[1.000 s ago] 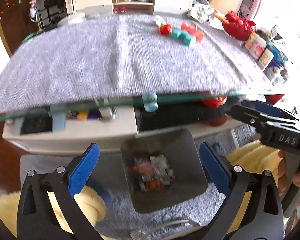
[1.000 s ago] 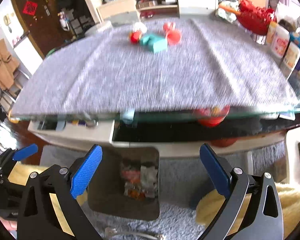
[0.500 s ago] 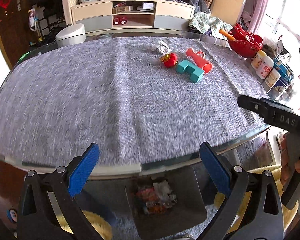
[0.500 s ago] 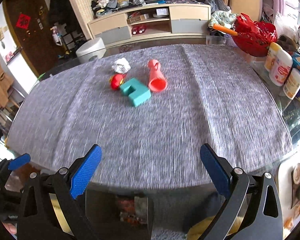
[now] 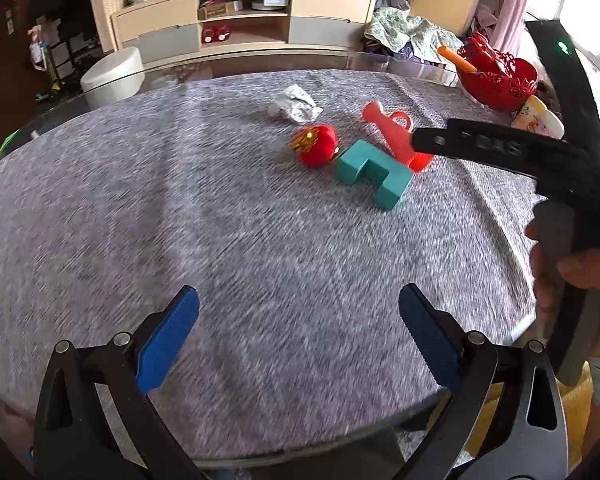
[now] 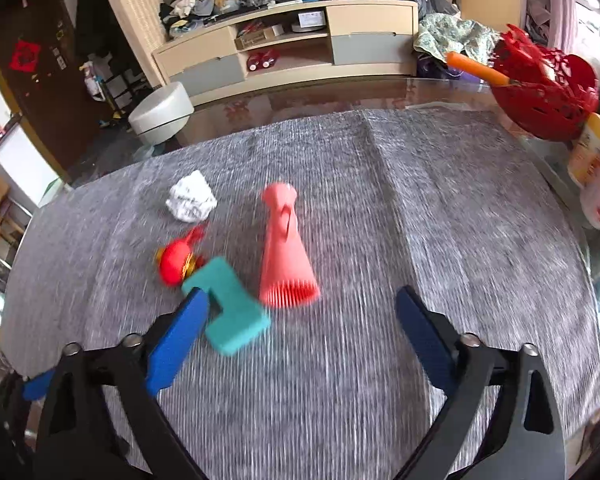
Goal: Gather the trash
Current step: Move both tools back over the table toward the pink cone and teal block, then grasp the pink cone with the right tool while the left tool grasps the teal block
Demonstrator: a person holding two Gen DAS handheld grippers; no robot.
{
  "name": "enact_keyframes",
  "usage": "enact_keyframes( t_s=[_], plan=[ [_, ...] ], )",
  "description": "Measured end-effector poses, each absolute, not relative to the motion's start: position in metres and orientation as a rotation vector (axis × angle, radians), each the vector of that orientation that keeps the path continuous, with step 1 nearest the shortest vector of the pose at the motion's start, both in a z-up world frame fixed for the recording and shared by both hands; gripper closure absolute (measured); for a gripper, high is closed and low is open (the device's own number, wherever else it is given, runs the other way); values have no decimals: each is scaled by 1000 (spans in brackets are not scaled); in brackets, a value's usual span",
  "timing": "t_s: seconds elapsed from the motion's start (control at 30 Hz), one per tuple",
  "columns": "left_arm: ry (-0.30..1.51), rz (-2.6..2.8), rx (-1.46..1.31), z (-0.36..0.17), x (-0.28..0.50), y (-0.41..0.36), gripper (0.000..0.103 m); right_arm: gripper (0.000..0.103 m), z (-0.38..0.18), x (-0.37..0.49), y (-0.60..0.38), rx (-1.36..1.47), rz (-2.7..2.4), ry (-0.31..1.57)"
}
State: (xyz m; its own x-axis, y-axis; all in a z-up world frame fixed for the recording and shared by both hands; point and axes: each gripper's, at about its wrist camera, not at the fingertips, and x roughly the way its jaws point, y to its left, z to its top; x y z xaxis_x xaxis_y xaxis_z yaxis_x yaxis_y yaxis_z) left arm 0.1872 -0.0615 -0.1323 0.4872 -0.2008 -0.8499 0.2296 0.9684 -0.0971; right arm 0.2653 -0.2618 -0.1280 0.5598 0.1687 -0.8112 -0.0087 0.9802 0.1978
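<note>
A crumpled white paper ball (image 5: 296, 104) (image 6: 191, 202) lies on the grey table cloth (image 5: 180, 208) beyond a red round ornament (image 5: 315, 145) (image 6: 174, 266), a teal block (image 5: 374, 174) (image 6: 230, 306) and a coral ribbed cone (image 5: 396, 136) (image 6: 286, 252). My left gripper (image 5: 298, 332) hangs open over bare cloth, well short of the group. My right gripper (image 6: 302, 332) is above the cloth just short of the cone. Its jaws are closing with nothing between them, and its left pad overlaps the teal block in the picture. One of its black fingers (image 5: 480, 146) crosses the left wrist view, held by a hand (image 5: 580, 268).
A red openwork basket (image 5: 500, 80) (image 6: 544, 92) with an orange stick and some bottles (image 6: 592, 176) stand along the table's right edge. Beyond the glass table are a white stool (image 6: 162, 114) and a low cabinet (image 6: 292, 52).
Both grippers have swung forward from above the bin below the table edge to over the cloth. The bin has dropped out of view and the objects are much nearer. The right jaws have narrowed slightly.
</note>
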Motion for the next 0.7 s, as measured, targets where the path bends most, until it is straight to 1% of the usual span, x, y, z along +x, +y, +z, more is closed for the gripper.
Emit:
enact_keyframes(
  t_s=[0.13,0.27,0.37,0.4,0.43,0.47,0.7],
  plan=[
    [1033,-276,28,-135,202,-74,8,31,-136,285,-263,180,118,997],
    [1037,-295,24,-139,216,-89,8,38,-147,297,-261,172,138,1018],
    [1038,-305,16,-141,224,-98,8,46,-156,302,-262,174,158,1033],
    [1040,-307,13,-142,226,-101,8,51,-157,302,-264,165,158,1010],
    [1041,-311,11,-143,229,-105,8,61,-157,304,-266,153,148,1007],
    [1042,-314,10,-144,231,-109,8,67,-157,305,-270,145,138,1000],
    [1049,-324,32,-154,247,-131,8,68,-156,312,-293,155,151,1003]
  ],
)
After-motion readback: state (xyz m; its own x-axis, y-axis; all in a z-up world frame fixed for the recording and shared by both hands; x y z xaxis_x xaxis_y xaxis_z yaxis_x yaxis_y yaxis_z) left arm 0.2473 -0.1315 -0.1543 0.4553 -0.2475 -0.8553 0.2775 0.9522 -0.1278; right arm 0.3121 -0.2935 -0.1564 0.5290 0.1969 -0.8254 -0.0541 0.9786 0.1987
